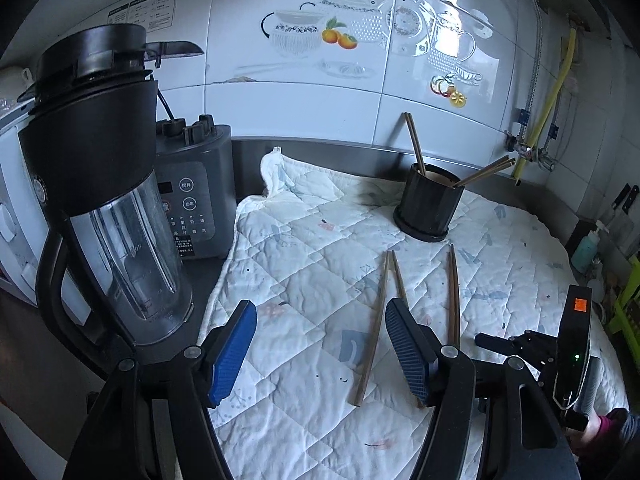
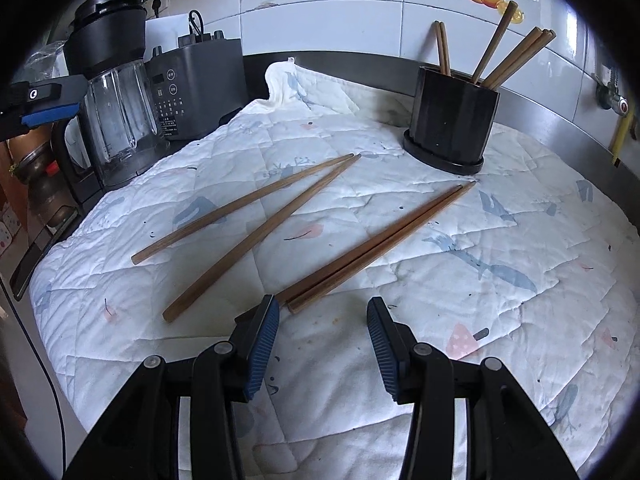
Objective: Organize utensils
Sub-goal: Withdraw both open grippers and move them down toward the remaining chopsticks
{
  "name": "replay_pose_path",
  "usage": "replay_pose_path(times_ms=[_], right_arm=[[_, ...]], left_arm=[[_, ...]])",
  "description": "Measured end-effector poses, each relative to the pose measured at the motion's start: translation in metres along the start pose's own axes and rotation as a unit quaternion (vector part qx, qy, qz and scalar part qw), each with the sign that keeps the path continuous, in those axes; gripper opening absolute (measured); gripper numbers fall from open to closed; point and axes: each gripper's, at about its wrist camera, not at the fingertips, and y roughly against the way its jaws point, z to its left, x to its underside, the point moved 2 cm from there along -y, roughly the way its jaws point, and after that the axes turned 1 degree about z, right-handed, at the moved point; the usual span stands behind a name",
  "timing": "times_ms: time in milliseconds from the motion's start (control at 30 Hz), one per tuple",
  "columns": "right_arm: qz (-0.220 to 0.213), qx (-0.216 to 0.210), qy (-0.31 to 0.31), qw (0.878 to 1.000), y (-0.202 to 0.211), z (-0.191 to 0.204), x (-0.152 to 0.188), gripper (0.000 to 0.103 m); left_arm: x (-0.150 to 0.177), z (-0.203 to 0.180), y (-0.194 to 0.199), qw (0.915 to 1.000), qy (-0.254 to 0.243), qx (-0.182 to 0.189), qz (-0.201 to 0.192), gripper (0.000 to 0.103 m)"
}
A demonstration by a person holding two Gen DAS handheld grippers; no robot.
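On the quilted white cloth (image 2: 400, 248), your four wooden chopsticks (image 2: 372, 248) lie flat, slim tips toward the ribbed black holder (image 2: 452, 120), which only your right view shows holding five more. Both your left gripper (image 1: 320, 354) and right gripper (image 2: 324, 346) gape, grasping nothing.

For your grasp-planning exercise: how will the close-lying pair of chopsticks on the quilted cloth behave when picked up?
The chopstick pair looks wooden, thin and stiff: probably light and unbending. Two loose sticks may scissor apart. The soft cloth likely stops rolling.
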Motion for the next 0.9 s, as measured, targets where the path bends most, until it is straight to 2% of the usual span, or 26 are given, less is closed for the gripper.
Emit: replay_pose_path(times_ms=[167,600,700,900], right_arm=[[0.007,0.013,-0.008,1.000,-0.004,-0.001,0.000,0.050],[0.013,0.064,-0.080,0.995,0.004,-0.031,0.009,0.050],[0.012,0.067,-0.093,0.993,0.008,-0.035,0.010,0.050],[0.008,0.035,-0.114,0.993,0.006,-0.035,0.006,0.050]], left_arm=[[0.007,0.005,-0.005,0.9999,0.010,0.001,0.005,0.071],[0.027,0.005,-0.011,0.9998,0.010,0.004,0.016,0.071],[0.032,0.002,-0.013,0.9997,0.010,0.012,0.019,0.071],[0.045,-0.005,-0.017,0.9994,0.003,0.016,0.029,0.071]])
